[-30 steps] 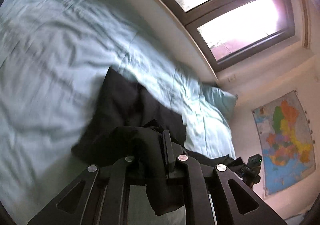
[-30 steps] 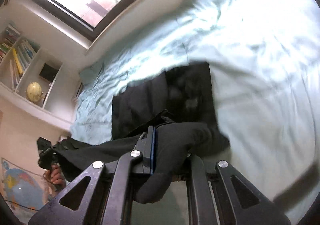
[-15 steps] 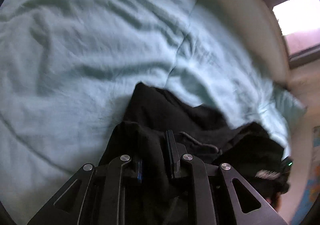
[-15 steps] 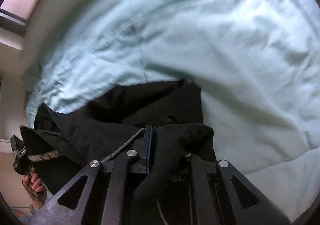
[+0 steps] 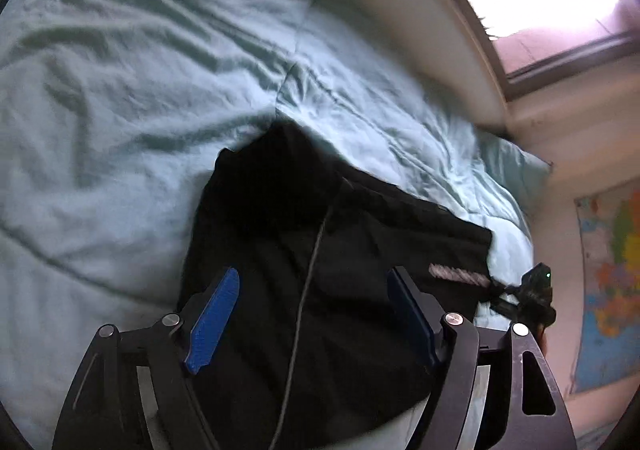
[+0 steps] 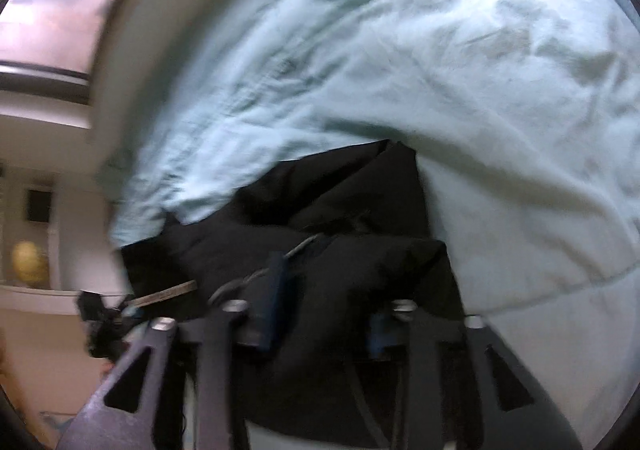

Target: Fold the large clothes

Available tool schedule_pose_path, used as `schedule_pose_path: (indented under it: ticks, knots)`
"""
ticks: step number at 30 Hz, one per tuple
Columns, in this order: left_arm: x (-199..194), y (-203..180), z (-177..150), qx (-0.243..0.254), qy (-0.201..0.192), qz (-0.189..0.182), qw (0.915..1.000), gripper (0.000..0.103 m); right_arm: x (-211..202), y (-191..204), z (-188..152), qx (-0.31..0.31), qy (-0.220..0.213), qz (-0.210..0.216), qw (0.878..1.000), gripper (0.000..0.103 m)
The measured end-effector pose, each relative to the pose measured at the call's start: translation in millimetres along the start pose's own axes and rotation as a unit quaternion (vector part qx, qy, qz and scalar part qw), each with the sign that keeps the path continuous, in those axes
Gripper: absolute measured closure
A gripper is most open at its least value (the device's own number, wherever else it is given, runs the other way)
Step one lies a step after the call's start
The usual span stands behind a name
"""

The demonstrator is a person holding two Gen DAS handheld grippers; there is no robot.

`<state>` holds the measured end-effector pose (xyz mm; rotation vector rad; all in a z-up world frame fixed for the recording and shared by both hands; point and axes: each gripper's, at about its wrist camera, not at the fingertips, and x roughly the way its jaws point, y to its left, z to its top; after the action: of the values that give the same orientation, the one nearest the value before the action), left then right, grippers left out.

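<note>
Between my left jaws there is only slack black cloth: the left gripper (image 5: 312,324) is opening, blue pads spread and clear of the garment (image 5: 332,270), which lies under them with a thin cord (image 5: 308,282) running down the middle. Release on that side looks clean.

Right gripper (image 6: 324,308), blurred view, is opening too, jaws parted. Cloth is humped up between and over the fingers (image 6: 270,306), so I judge it's let go but not yet free of the fabric.

Garment is folded over on itself on the pale green duvet (image 5: 120,110) of the bed, near edge towards me, far corner pointing at the window (image 5: 552,2). A striped band (image 5: 458,274) shows at its right edge, close to the right gripper as seen from the left wrist.

Risks from here, my call:
- Right fingers snag the bunched cloth or the cord on pull-out and drag the top layer, undoing the fold.
- Hump on the right side stays a lump; the next fold goes skewed unless it's flattened.
- Soft duvet gives under pressure, so smoothing may shift the whole stack.
- Cord loop near the right pad could catch.

I'd back both grippers straight out along the fingers, no sideways sweep.
</note>
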<state>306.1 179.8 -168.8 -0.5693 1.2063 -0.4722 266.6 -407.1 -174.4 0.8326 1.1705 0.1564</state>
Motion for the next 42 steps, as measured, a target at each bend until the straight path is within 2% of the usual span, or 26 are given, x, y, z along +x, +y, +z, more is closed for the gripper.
schedule_pose_path:
  ticks: [2, 3, 6, 8, 11, 15, 20, 22, 23, 24, 25, 26, 27, 30, 33, 36, 37, 39, 42]
  knots:
    - [-17, -7, -3, 0.014, -0.01, 0.014, 0.9998, 0.025, -25, 9, -9, -0.024, -0.025, -0.002, 0.999, 0.024]
    - [-20, -9, -2, 0.022, -0.014, 0.022, 0.9994, 0.025, -31, 15, -12, -0.042, -0.035, -0.012, 0.998, 0.022]
    - [-15, -7, 8, 0.037, -0.023, 0.069, 0.9966, 0.025, -26, 28, -11, -0.108, -0.043, -0.095, 0.989, 0.022]
    - [0, -1, 19, 0.038, -0.022, 0.083, 0.9956, 0.025, -4, 37, -3, -0.164, -0.046, -0.153, 0.973, 0.022]
    - [33, 12, 38, 0.018, -0.003, 0.1, 0.9948, 0.025, 25, 39, 11, -0.227, -0.041, -0.197, 0.953, 0.022]
    - [57, 30, 59, -0.008, 0.004, 0.089, 0.996, 0.025, 59, 29, 34, -0.252, -0.022, -0.202, 0.946, 0.022]
    - [84, 38, 75, -0.026, 0.029, 0.036, 0.9986, 0.025, 85, 13, 57, -0.251, 0.002, -0.171, 0.953, 0.022]
    - [94, 35, 77, -0.025, 0.018, 0.029, 0.9991, 0.025, 95, 9, 60, -0.238, 0.014, -0.157, 0.958, 0.023]
    - [94, 30, 75, -0.017, 0.005, 0.034, 0.9993, 0.037, 98, 8, 59, -0.236, 0.017, -0.148, 0.96, 0.042]
    - [92, 20, 72, 0.011, -0.013, 0.059, 0.9981, 0.074, 100, 10, 57, -0.238, 0.017, -0.146, 0.96, 0.054]
    - [91, 14, 71, 0.027, -0.016, 0.08, 0.9963, 0.087, 97, 15, 50, -0.254, -0.001, -0.163, 0.953, 0.062]
    - [88, 9, 68, 0.035, -0.024, 0.104, 0.9937, 0.088, 93, 20, 42, -0.27, -0.014, -0.174, 0.947, 0.081]
    - [79, 5, 63, 0.042, -0.043, 0.117, 0.9914, 0.09, 88, 23, 37, -0.275, -0.021, -0.178, 0.945, 0.087]
    - [45, -14, 58, 0.056, -0.095, 0.13, 0.9853, 0.09, 54, 43, 21, -0.288, -0.088, -0.218, 0.928, 0.088]
    - [17, -32, 69, 0.067, -0.133, 0.116, 0.9821, 0.09, 24, 74, 20, -0.312, -0.141, -0.243, 0.908, 0.089]
    - [16, -45, 90, 0.077, -0.158, 0.129, 0.976, 0.09, 27, 98, 35, -0.33, -0.172, -0.288, 0.883, 0.089]
    - [24, -42, 98, 0.073, -0.157, 0.138, 0.9752, 0.09, 36, 98, 43, -0.325, -0.171, -0.298, 0.881, 0.089]
    - [57, -23, 112, 0.059, -0.134, 0.169, 0.9746, 0.09, 65, 91, 62, -0.311, -0.152, -0.312, 0.885, 0.089]
    - [111, 15, 117, 0.021, -0.076, 0.198, 0.9769, 0.089, 124, 61, 83, -0.28, -0.087, -0.331, 0.897, 0.089]
